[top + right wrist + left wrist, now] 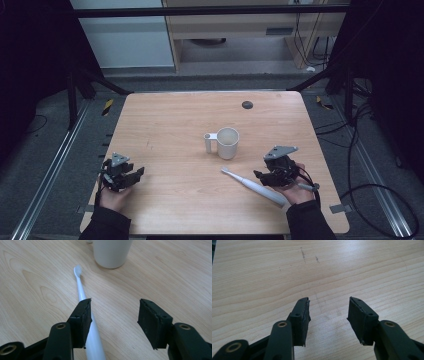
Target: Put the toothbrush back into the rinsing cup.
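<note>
In the right gripper view, the frame's top edge cuts off the white ceramic mug (112, 252), and the near black jaw hides part of the white electric toothbrush (83, 298).

The tabletop (165, 125) is pale wood with rounded corners, its grain running crosswise, and a few short dark scuffs (303, 255) mark it. A small round black disc (247, 104) sits near its far edge, well apart from everything else. Grey floor (45, 130) surrounds the tabletop. Metal rails (50, 170) run along both sides of it, and strips of yellow-and-black tape (107, 106) lie on the floor near the far corners. Black cables (360, 150) loop over the floor on the right. Beyond the far edge stands a light wooden cabinet (235, 25), next to a white panel (120, 35).
</note>
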Demonstrator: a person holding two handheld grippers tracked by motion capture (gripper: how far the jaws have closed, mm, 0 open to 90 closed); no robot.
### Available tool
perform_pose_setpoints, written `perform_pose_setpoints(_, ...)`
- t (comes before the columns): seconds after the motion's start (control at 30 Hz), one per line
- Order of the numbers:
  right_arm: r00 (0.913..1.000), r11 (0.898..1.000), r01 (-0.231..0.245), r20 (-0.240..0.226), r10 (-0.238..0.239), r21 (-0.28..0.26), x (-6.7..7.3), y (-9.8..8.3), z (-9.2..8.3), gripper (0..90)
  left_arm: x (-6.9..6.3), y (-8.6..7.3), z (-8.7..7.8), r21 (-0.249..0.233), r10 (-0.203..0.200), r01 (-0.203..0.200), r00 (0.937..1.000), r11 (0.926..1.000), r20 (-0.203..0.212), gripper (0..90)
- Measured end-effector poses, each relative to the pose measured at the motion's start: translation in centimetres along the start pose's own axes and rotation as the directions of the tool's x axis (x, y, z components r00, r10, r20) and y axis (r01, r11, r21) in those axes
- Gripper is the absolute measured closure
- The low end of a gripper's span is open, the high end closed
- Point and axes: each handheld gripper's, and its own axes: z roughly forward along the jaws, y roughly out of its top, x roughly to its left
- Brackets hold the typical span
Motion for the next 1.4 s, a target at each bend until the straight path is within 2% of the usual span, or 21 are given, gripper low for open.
perform_pose_setpoints(0.23,0.9991,0.998,0.021,-0.039,-0.018,0.067,0.6,0.9,1.0,46.1,0.0,0.0,0.0,-0.001,0.003,-0.003,1.0,1.0,-0.004,49.8)
perform_pose_setpoints(0.7,0.9962,0.987,0.05,-0.079,-0.038,0.152,1.4,1.3,2.6,48.3,0.0,0.0,0.0,-0.001,0.005,-0.005,1.0,1.0,-0.006,49.2)
perform_pose_setpoints(1.4,0.9919,0.955,0.087,-0.114,-0.056,0.285,1.9,0.6,4.8,51.6,0.0,0.0,0.0,0.004,0.01,-0.01,0.9999,0.9999,-0.005,49.3)
